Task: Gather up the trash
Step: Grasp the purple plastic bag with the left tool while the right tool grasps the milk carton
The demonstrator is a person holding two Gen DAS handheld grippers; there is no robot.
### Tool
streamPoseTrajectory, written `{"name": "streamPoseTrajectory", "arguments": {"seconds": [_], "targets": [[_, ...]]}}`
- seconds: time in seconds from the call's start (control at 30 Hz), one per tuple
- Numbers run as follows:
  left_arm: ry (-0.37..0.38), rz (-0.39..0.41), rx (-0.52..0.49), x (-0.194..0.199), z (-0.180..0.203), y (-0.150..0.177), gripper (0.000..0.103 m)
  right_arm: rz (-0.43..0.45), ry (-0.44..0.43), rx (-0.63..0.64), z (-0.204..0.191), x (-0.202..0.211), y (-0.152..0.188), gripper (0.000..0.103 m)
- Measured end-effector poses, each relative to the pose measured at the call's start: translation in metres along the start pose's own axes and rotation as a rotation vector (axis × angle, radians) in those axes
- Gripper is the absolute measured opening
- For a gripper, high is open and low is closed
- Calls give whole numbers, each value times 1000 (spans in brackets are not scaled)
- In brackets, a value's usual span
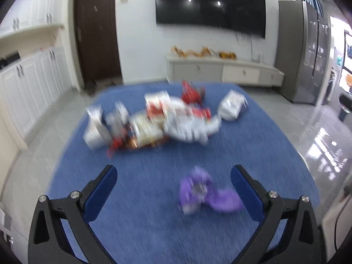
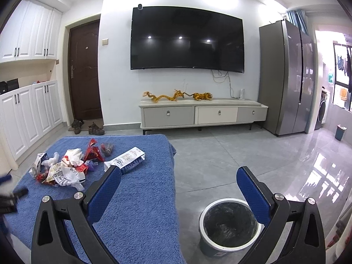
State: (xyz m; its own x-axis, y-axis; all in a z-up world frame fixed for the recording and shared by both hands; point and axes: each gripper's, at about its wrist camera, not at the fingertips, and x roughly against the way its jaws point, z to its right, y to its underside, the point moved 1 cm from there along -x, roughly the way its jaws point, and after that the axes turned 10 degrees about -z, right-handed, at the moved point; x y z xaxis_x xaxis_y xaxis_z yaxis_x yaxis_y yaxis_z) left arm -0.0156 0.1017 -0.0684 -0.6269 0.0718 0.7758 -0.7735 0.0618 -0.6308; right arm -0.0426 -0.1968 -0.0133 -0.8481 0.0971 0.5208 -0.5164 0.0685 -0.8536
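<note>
both tools [image 1: 173, 176] [image 2: 179, 180] agape, empty

desk cloth [image 2: 140, 198]: blue
wrapper [image 1: 204, 191]: purple
bin [image 2: 228, 226]: grey, white rim
trash pile [image 2: 63, 167]: red, white
gripper pads [image 2: 103, 195]: blue

No words or numbers can be read anywhere. The white carton [image 2: 125, 159] on the blue cloth [image 2: 140, 198] has dark print on its side, but the letters are too small to make out. The crumpled wrappers [image 2: 66, 171] show print too, all blurry. In the left wrist view the trash pile [image 1: 154, 121] is smeared.
</note>
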Motion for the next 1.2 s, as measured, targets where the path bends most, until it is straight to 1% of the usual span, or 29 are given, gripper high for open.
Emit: {"name": "streamPoseTrajectory", "arguments": {"seconds": [0.07, 0.13, 0.33, 0.47, 0.53, 0.57, 0.6, 0.63, 0.67, 0.7, 0.8, 0.93, 1.07, 1.1, 1.2], "targets": [[41, -39, -4, -11, 3, 9, 103, -6, -7, 7, -1, -1, 0, 103], [60, -58, -10, -18, 6, 12, 103, -18, -19, 13, -3, -4, 0, 101], [97, -101, -28, -40, 10, 6, 93, -99, -77, 28, -12, -25, 5, 96], [136, -143, -32, -58, 7, 2, 76, -163, -111, 45, -23, -47, 4, 91], [148, -159, -35, -66, 5, 2, 71, -195, -143, 51, -30, -60, 2, 88], [156, -165, -37, -70, 5, 2, 66, -219, -159, 54, -35, -70, -1, 88], [167, -171, -39, -74, 4, 3, 59, -238, -170, 56, -39, -78, -3, 88], [177, -179, -41, -78, 3, 3, 55, -267, -192, 59, -46, -91, -6, 87], [195, -189, -39, -82, 1, 4, 46, -287, -208, 59, -50, -100, -9, 87], [214, -195, -35, -86, 0, 4, 41, -308, -225, 59, -55, -110, -11, 87], [240, -175, -38, -87, -3, 6, 39, -395, -293, 26, -74, -150, -19, 87], [271, -148, -24, -83, -11, 3, 36, -488, -325, -41, -96, -202, -26, 88], [285, -107, -7, -75, -24, -2, 36, -569, -329, -153, -109, -250, -32, 89], [283, -95, -6, -74, -28, -4, 36, -579, -318, -177, -113, -261, -34, 91], [276, -66, 4, -69, -35, -7, 36, -599, -283, -200, -124, -285, -39, 91]]}}
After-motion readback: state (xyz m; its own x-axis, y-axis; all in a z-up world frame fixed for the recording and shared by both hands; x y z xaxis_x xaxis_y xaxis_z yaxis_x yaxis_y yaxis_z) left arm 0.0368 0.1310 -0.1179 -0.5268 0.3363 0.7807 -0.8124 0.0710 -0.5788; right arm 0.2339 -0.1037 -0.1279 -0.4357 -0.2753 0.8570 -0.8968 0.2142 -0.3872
